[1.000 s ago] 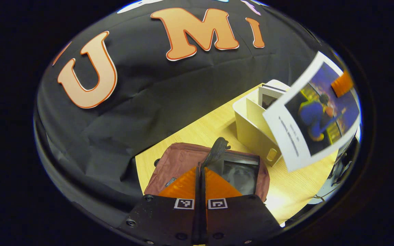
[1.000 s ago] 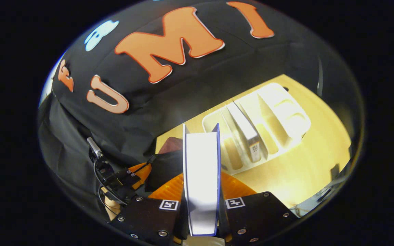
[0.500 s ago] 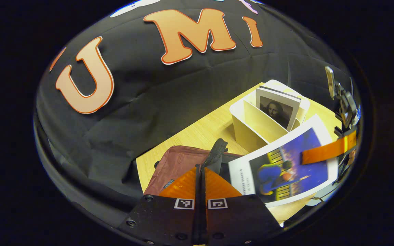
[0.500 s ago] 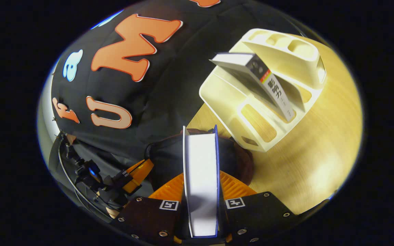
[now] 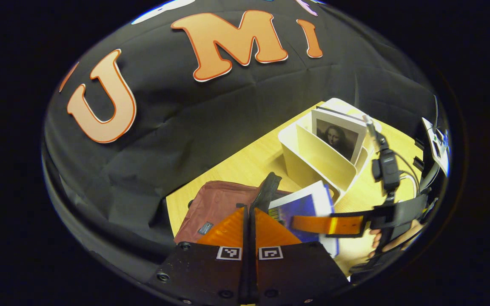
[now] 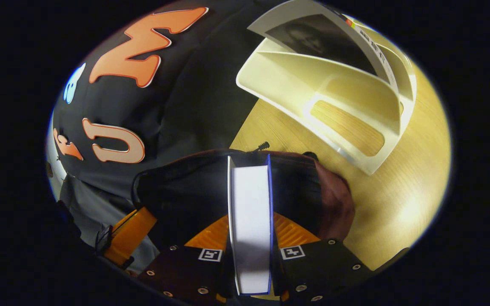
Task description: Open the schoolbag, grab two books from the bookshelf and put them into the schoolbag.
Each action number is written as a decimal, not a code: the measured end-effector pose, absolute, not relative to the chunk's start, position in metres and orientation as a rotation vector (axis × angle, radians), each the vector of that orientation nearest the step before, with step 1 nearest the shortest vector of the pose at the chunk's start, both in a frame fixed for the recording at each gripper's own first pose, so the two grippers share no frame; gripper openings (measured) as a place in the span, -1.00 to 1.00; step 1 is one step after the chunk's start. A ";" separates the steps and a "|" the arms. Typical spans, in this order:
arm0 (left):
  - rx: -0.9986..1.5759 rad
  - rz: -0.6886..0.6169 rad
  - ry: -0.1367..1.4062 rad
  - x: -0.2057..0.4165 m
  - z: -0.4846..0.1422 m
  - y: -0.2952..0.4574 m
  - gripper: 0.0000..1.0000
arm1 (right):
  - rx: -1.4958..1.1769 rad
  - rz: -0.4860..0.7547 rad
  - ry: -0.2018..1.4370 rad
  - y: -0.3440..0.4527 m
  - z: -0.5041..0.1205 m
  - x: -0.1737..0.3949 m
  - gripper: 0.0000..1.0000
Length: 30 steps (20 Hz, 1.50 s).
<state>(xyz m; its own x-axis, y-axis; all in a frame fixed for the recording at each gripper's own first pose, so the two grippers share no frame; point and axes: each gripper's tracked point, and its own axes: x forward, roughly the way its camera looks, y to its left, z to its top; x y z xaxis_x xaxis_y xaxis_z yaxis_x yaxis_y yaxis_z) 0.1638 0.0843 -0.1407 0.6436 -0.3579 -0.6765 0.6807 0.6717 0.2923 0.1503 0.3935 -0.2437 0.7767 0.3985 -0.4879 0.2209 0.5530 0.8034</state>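
1. Right gripper [image 6: 250, 238] clamps a blue book [image 6: 250, 221], one finger on each cover, page edges facing the camera.
2. Its far end sits over the dark mouth of the maroon bag [image 6: 334, 199]; in the left gripper view the book [image 5: 309, 204] slants into that opening, with the right gripper [image 5: 328, 224] across its cover and a hand [image 5: 391, 242] behind.
3. Left gripper [image 5: 249, 225] has its fingers pressed together on the bag's [image 5: 215, 204] zipper flap [image 5: 268, 189], holding it up.
4. Beyond the bag, a cream shelf [image 5: 313, 159] stands on the wooden table [image 5: 245, 163]; a portrait-cover book [image 5: 337, 138] leans inside it.
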 end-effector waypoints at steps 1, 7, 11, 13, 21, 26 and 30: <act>0.566 -0.629 0.625 0.162 -0.143 0.085 -0.99 | 1.003 0.103 0.703 0.398 -0.247 0.150 -0.30; 0.556 -0.633 0.639 0.162 -0.147 0.084 -0.99 | 1.001 0.004 0.643 0.402 -0.254 0.181 -0.31; 0.558 -0.612 0.649 0.171 -0.149 0.093 -0.99 | 0.977 -0.064 0.691 0.400 -0.265 0.180 -0.24; 0.559 -0.606 0.660 0.172 -0.153 0.098 -0.99 | 0.922 -0.113 0.734 0.392 -0.276 0.170 -0.02; 0.522 -0.608 0.672 0.175 -0.155 0.108 -0.99 | 0.857 -0.182 0.862 0.366 -0.286 0.143 0.95; 0.470 -0.618 0.693 0.168 -0.160 0.108 -0.99 | 0.786 -0.183 0.849 0.336 -0.276 0.134 0.96; 0.461 -0.618 0.694 0.162 -0.162 0.112 -0.99 | 0.742 -0.170 0.837 0.314 -0.264 0.115 0.96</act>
